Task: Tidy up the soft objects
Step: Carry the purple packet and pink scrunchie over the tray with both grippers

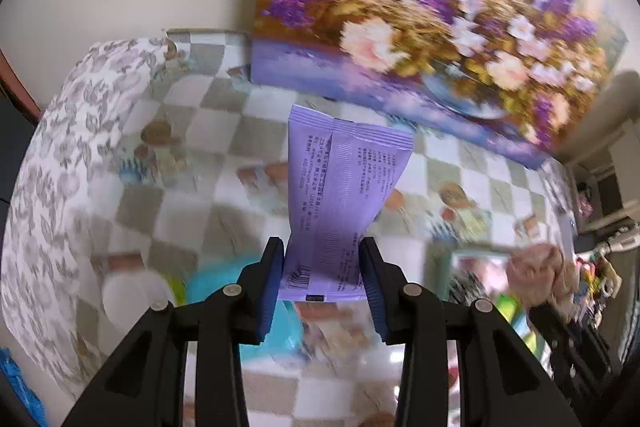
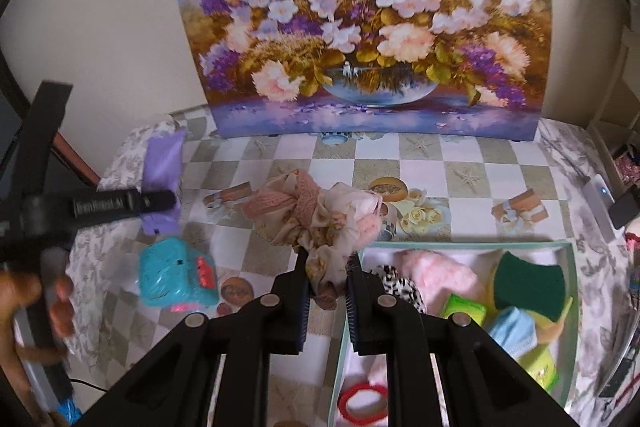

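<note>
The left gripper (image 1: 322,277) is clamping the lower end of a purple packet (image 1: 340,195), its 2 blue pads pressing on either edge, so the packet is standing out toward 12 o'clock above the checkered tablecloth (image 1: 224,147). Gripping it near 1 end looks deliberate: the free end is staying clear for lowering into a container.

The right gripper (image 2: 326,283) is pinching, with jaws nearly together, a bunched pink-and-beige cloth (image 2: 316,215), most of which is hanging past the fingertips toward 12 o'clock. The narrow grip suits thin, squashy fabric.

In the right wrist view, the open box (image 2: 572,291) is sitting at 4 o'clock, already holding a pink fluffy piece (image 2: 436,271), a green sponge (image 2: 528,283) and other soft items, so it is probably the destination. A teal toy (image 2: 172,275) is lying at 9 o'clock on the cloth, outside the box. The floral painting (image 2: 360,27) is leaning at 12 o'clock.
</note>
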The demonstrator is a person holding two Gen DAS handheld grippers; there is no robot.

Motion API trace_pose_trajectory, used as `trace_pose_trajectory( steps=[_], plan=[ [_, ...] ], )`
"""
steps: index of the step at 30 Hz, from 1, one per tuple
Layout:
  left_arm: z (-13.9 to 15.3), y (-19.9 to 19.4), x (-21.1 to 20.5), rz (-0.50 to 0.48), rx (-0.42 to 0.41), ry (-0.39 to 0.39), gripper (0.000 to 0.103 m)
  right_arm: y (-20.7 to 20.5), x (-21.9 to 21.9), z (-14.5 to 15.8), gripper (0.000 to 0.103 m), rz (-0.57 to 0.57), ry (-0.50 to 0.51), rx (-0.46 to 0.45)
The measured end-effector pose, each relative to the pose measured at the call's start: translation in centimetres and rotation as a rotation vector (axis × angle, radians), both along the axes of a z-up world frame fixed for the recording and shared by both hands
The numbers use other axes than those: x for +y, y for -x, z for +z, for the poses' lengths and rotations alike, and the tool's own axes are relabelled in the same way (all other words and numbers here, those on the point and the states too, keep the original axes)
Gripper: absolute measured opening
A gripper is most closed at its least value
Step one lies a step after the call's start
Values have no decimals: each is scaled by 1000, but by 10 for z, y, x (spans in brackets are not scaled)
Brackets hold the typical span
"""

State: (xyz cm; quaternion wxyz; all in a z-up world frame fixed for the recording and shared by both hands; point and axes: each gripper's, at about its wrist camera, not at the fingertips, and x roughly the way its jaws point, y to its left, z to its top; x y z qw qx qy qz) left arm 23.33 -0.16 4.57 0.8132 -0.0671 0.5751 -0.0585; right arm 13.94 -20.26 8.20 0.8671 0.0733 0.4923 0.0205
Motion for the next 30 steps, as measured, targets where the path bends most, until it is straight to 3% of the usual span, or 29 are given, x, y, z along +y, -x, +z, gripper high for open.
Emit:
trace_pose_trajectory(
  steps=[7,13,21,30],
  plan=[
    [5,65,-17,6,-28,90,40,45,-16,7,16,-47,-7,-19],
    [1,112,-36,-1,-43,97,40,84,-30,5,16,-84,1,-26],
    [-9,145,-74,-44,-45,111,40,119,-59,-15,16,-133,-31,4],
    [-49,156,-138,-131,4,94,40,116,-107,-54,17,-235,-41,115]
  ],
)
